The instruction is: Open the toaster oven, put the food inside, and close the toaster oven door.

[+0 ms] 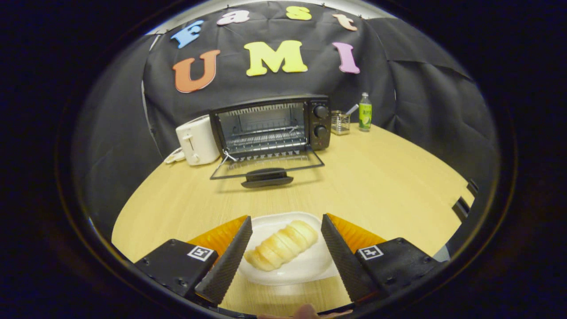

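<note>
A black toaster oven (274, 126) stands at the far side of the wooden table, its glass door (268, 167) folded down flat toward me, with the wire rack inside in sight. Close to me a pale ridged bread roll (281, 245) lies on a white plate (305, 266). My gripper (287, 223) is open, its fingers standing either side of the plate, and the roll lies between them without being touched.
A white pop-up toaster (197, 140) sits left of the oven. To the oven's right are a clear holder (340, 122) and a green bottle (365, 112). Bare wooden table (381, 186) stretches between the plate and the oven door. Black cloth walls the booth.
</note>
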{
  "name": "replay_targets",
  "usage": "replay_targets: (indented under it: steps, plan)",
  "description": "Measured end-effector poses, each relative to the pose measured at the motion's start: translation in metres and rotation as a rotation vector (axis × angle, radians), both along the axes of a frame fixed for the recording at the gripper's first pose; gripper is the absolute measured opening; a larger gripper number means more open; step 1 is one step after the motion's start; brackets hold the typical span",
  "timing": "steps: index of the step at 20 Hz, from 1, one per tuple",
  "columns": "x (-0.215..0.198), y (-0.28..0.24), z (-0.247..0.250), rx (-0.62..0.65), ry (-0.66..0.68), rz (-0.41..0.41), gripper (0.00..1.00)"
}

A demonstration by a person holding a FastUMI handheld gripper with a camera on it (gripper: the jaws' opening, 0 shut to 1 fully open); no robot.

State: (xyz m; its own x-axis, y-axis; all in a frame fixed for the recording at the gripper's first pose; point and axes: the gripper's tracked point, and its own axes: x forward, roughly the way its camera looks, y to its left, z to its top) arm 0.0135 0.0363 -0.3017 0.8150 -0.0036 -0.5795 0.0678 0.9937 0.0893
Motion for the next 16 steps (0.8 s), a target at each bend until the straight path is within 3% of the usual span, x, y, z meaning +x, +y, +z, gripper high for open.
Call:
replay_targets:
  steps: [12, 14, 16]
  plan:
    - [0.002, 0.004, -0.04, -0.035, 0.078, -0.008, 1.0]
    - [0.004, 0.005, -0.04, -0.025, 0.081, 0.001, 0.92]
    - [0.006, 0.004, -0.04, 0.004, 0.076, -0.001, 0.74]
